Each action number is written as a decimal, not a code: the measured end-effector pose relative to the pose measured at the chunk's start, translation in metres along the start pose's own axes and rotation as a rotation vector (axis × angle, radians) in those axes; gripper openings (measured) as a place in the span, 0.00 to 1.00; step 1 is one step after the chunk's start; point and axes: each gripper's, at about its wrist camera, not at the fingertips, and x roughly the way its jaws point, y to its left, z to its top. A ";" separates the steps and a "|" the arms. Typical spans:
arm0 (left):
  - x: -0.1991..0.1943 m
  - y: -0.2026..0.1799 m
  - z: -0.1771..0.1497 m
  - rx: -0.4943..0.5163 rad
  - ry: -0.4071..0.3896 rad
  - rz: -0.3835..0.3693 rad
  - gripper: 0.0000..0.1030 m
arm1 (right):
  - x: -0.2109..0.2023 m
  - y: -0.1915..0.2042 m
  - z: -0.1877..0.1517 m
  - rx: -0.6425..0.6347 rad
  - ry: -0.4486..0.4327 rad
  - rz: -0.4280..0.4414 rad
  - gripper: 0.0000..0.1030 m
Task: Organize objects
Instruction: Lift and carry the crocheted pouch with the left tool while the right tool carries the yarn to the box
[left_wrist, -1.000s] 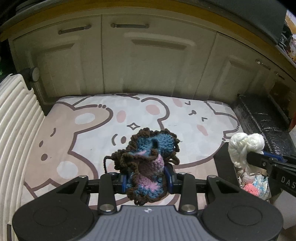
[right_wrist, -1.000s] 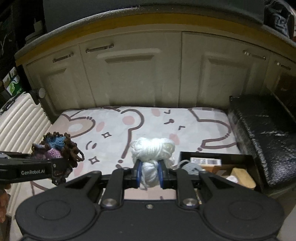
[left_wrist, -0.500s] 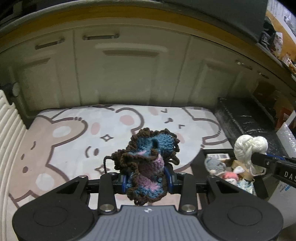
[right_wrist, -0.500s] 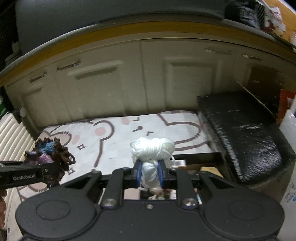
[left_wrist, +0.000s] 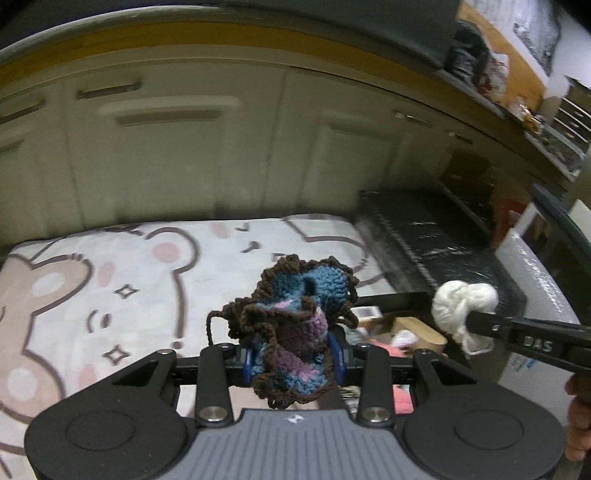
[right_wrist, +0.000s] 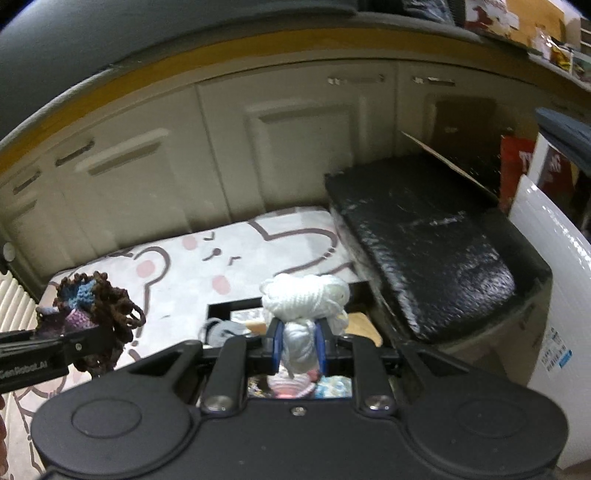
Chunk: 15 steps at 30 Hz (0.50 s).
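Note:
My left gripper (left_wrist: 293, 360) is shut on a crocheted piece (left_wrist: 295, 325) of brown, blue and pink yarn, held above the mat. It also shows at the left of the right wrist view (right_wrist: 92, 314). My right gripper (right_wrist: 297, 350) is shut on a white yarn bundle (right_wrist: 304, 299), which also shows in the left wrist view (left_wrist: 463, 306). Both are held over or near a black open box (right_wrist: 221, 308) with several small items inside, at the mat's right edge.
A bear-print mat (left_wrist: 129, 280) covers the floor before cream cabinets (left_wrist: 184, 147). A black wrapped block (right_wrist: 424, 240) lies right of the box. A white ribbed panel (right_wrist: 14, 295) stands at left, and a white carton (right_wrist: 554, 295) at right.
Both grippers have swung to the right with their yarn pieces. The black box and wrapped block have come closer to the centre of both views.

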 end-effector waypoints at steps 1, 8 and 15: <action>0.001 -0.004 -0.001 0.005 0.001 -0.012 0.38 | 0.001 -0.004 -0.001 0.006 0.006 -0.003 0.19; 0.016 -0.026 -0.003 0.013 0.021 -0.092 0.38 | 0.012 -0.025 -0.008 0.029 0.063 -0.014 0.19; 0.030 -0.045 -0.007 0.016 0.046 -0.157 0.38 | 0.031 -0.038 -0.020 0.030 0.148 -0.036 0.20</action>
